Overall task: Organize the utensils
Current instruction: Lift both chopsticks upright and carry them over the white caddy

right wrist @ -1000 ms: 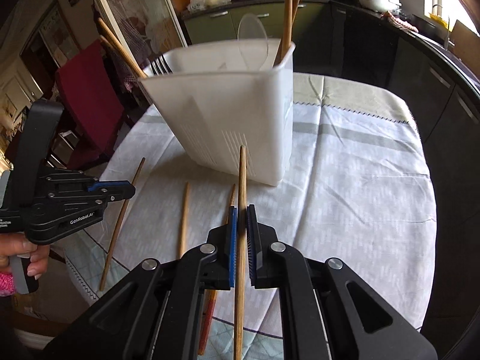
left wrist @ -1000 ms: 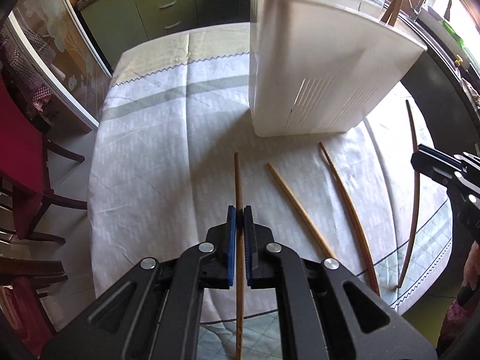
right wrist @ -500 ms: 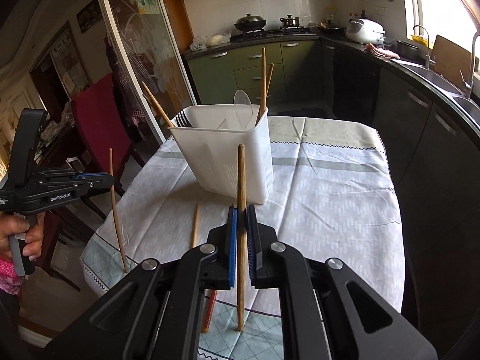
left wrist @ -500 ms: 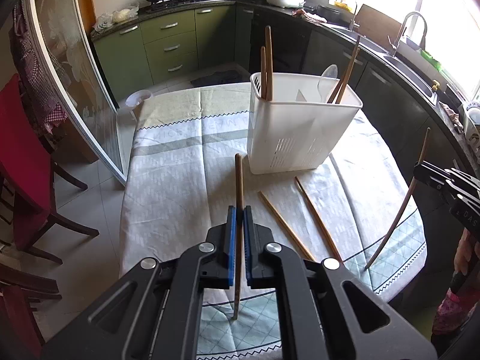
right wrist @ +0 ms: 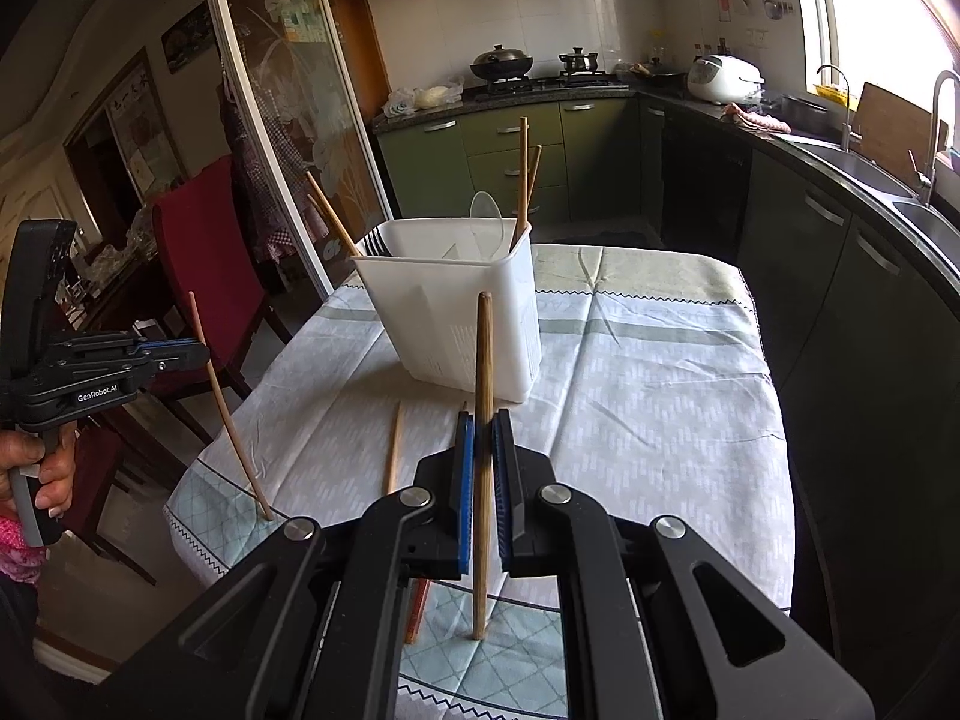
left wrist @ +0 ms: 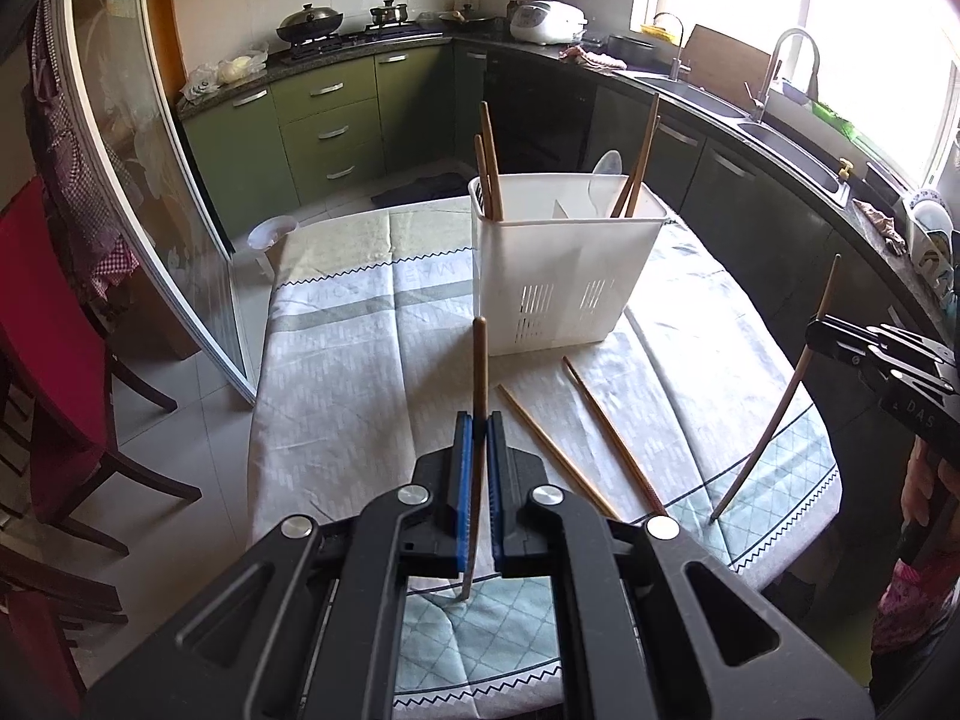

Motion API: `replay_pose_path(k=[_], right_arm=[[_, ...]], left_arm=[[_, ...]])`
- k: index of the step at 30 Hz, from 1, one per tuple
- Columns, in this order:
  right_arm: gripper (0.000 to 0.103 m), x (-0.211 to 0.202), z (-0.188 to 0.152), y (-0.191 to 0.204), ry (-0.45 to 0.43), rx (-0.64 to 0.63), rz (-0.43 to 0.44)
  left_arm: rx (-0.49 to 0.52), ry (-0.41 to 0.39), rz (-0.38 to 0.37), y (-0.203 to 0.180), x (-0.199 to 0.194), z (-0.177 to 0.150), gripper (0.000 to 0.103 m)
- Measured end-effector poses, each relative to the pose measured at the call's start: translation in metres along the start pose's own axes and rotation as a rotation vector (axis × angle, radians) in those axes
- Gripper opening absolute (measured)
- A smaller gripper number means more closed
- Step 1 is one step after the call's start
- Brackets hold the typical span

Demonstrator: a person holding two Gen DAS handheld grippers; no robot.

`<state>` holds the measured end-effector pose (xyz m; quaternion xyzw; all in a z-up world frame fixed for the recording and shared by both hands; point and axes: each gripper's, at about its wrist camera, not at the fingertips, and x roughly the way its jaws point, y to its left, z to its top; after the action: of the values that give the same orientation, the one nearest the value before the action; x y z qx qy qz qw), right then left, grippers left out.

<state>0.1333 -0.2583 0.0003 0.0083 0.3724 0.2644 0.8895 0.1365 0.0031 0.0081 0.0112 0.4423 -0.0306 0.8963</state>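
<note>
A white slotted utensil holder stands on the table, with chopsticks, a clear spoon and forks in it; it also shows in the right wrist view. My left gripper is shut on a dark wooden chopstick, held steeply, tip near the cloth. My right gripper is shut on a lighter chopstick, also held steeply. Two chopsticks lie on the cloth between the grippers and the holder. The right gripper shows at the right edge of the left wrist view, and the left gripper at the left edge of the right wrist view.
The table has a white and pale green cloth. Red chairs stand to its left by a glass sliding door. Green kitchen cabinets and a dark counter with a sink run behind and to the right.
Both grippers have lifted their chopsticks off the cloth and pulled back and up from the holder, tilting the chopsticks from flat to steep.
</note>
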Motion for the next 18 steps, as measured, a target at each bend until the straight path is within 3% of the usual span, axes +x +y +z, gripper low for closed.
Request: replay_pose_path(k=[18], right_arm=[[0.007, -0.026, 0.011, 0.007, -0.054, -0.014, 0.004]], left_arm=[[0.034, -0.074, -0.005, -0.01, -0.023, 0.001, 0.005]])
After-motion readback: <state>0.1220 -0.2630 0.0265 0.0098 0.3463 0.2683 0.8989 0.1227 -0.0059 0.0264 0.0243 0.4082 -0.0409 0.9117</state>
